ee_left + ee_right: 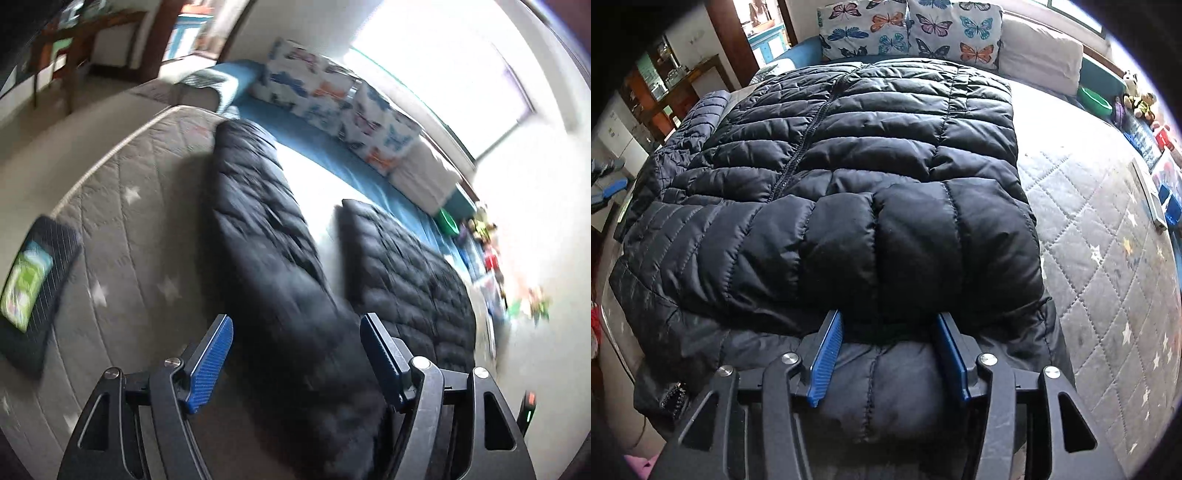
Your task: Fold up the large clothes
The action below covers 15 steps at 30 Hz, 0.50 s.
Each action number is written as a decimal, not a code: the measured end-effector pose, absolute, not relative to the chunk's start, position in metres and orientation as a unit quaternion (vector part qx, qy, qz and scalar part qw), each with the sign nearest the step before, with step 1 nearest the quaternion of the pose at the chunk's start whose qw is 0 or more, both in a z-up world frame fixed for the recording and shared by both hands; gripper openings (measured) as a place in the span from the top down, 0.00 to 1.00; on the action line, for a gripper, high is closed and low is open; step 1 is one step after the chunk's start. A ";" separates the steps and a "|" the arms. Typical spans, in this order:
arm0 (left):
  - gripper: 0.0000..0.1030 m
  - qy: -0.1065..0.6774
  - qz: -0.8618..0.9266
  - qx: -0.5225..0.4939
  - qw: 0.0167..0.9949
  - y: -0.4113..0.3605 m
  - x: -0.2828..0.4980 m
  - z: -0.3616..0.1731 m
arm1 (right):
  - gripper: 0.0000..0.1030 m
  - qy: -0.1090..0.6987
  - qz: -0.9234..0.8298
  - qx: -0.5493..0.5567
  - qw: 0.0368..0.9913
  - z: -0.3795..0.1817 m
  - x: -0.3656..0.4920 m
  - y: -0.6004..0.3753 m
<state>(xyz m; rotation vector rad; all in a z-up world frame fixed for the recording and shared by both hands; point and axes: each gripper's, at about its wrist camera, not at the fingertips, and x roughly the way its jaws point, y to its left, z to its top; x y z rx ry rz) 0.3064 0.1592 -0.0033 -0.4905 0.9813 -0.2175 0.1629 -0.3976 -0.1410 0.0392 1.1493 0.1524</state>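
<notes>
Jacket [871, 177], black quilted puffer, lies across bed [1108, 258], filling centre of right view. Nearest: right gripper [886, 332] jaws apart, straddling folded hem, not pinching. Left gripper [295, 328] apart, empty, over sleeve. Prob light, squashy, slick shell; grab seams/hem. Far: butterfly pillows [908, 29].

A black quilted puffer jacket [871, 177] lies ahead of blue ribbed pads [827, 354]. Right of them, a grey diamond-stitched mattress [1108, 277] bears white stars. Farther ahead, white cushions [908, 27] carry blue, orange and pink butterflies.
</notes>
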 end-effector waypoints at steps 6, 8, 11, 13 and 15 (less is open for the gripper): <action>0.26 0.479 -0.044 -0.241 0.843 0.192 0.389 -0.026 | 0.39 0.547 0.062 0.012 0.835 -0.141 0.165 -0.389; 0.26 0.486 -0.033 -0.264 0.832 0.203 0.414 -0.040 | 0.37 0.548 0.062 0.020 0.834 -0.142 0.165 -0.390; 0.26 0.495 -0.030 -0.292 0.818 0.213 0.443 -0.060 | 0.26 0.549 0.069 0.040 0.832 -0.143 0.168 -0.391; 0.26 0.502 -0.041 -0.301 0.810 0.213 0.455 -0.070 | 0.15 0.550 0.073 0.039 0.831 -0.145 0.170 -0.387; 0.28 0.508 -0.044 -0.306 0.804 0.211 0.463 -0.079 | 0.09 0.551 0.073 0.029 0.831 -0.146 0.171 -0.381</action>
